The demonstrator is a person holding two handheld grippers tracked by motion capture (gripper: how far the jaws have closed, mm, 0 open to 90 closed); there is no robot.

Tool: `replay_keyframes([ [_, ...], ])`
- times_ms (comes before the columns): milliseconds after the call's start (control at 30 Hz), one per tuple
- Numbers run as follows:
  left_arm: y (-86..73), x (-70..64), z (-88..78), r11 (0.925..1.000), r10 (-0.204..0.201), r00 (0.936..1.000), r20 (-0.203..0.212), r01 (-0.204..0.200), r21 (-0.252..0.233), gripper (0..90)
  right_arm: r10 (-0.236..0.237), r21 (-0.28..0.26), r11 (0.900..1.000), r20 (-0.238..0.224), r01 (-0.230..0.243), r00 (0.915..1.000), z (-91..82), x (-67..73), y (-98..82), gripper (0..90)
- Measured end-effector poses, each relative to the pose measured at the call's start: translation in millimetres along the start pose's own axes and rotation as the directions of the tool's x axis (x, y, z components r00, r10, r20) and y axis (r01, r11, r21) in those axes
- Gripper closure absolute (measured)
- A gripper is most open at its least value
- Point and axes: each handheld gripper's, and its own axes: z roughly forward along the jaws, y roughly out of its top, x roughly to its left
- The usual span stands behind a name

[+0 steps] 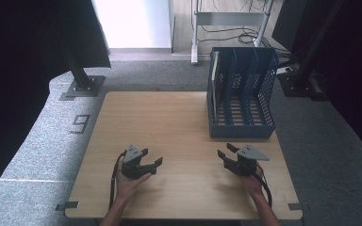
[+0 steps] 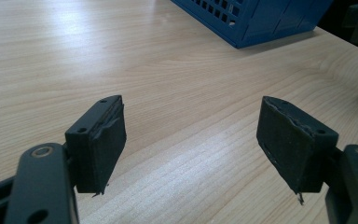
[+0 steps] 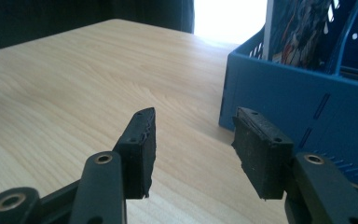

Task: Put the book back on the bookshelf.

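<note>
Grippers: left gripper (image 1: 152,159) and right gripper (image 1: 226,154) low over wooden table (image 1: 169,127), jaws spread, holding nothing. Blue file rack (image 1: 241,92) at far right, book (image 1: 215,80) upright in leftmost slot. Risk judged: right jaw clipping rack wall, shifting rack.

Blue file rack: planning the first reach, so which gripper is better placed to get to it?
Probably the right gripper: it sits just in front of the blue file rack, jaws open; the left gripper is farther across the table.

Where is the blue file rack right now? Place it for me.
In the high view, the file rack stands at the table's far right corner, beyond the right gripper. One book sits in its leftmost slot.
</note>
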Motion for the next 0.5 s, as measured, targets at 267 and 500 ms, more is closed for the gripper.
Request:
replay_keyframes([
  [267,-1.0,-0.2,0.7,1.0,0.003,1.0,-0.005,-0.003,0.006,23.7,0.014,0.018,1.0,-0.014,-0.013,0.9998,1.6,1.4,-4.0,47.4],
  [500,-1.1,0.3,0.2,1.0,0.002,1.0,-0.005,-0.002,0.006,23.7,0.021,0.039,0.999,-0.021,-0.021,0.9996,2.5,1.3,-7.5,44.4],
])
